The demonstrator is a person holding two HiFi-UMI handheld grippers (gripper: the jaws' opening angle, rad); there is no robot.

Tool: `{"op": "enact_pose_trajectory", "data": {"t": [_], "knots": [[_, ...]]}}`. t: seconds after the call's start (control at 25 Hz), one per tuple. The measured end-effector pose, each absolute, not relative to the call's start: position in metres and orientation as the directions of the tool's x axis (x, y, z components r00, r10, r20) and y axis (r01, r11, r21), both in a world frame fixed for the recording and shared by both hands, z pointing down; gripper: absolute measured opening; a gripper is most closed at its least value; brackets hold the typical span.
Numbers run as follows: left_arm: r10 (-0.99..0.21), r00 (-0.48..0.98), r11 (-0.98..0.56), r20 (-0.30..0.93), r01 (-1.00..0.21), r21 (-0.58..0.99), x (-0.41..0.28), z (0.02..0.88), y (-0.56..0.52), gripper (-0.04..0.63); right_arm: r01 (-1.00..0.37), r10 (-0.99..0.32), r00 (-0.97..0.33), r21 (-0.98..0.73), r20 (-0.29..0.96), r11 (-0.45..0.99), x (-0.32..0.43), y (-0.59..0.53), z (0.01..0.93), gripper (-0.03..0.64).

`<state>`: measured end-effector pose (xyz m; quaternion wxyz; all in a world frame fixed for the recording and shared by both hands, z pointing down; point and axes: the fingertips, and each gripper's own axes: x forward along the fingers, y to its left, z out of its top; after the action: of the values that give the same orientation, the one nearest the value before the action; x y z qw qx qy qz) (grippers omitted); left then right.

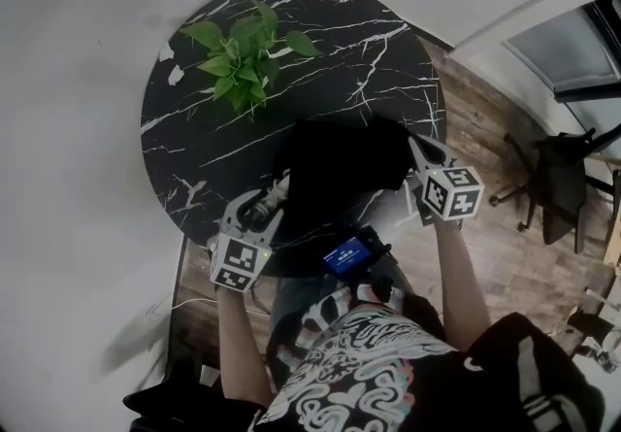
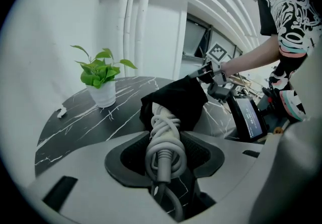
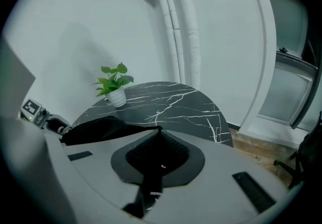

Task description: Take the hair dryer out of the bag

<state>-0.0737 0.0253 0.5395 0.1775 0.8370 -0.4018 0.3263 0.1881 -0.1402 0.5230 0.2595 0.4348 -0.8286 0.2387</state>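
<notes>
1. Two grips pull against each other here, and the gravest risk we see is the bag (image 1: 335, 173) travelling with the hair dryer (image 2: 157, 112). The bag lies at the near edge of the tabletop (image 1: 320, 32). Most of the hair dryer is hidden inside it, so a snug mouth could drag the whole bundle off that edge.
2. Our right gripper (image 1: 417, 150) has its fingers closed on only a thin fold at the bag's right corner. We judge that a firm pull from the other side could slide that fabric free, and the bag would lose its anchor.
3. Our left gripper (image 1: 273, 197) has its fingers clamped on the handle end of the hair dryer, which sticks out of the bag's left side. What they actually press is the grey cord (image 2: 162, 142) wound round it. Those loops could slip or unwind, leaving us holding cord alone.
4. Least likely is trouble with the plant (image 1: 243, 56), which stands toward the far-left edge, well apart. Only a wide swing would reach it.
</notes>
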Motion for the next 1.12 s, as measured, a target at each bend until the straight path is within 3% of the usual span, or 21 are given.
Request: {"op": "enact_pose_trajectory", "data": {"t": [1.12], "knots": [[-0.514,0.470,-0.611,0.718,-0.788,0.079,-0.102,0.553,0.047,0.196,-0.864,-0.621,-0.454,-0.145,0.638,0.482,0.207,-0.168,0.531,0.023]]}}
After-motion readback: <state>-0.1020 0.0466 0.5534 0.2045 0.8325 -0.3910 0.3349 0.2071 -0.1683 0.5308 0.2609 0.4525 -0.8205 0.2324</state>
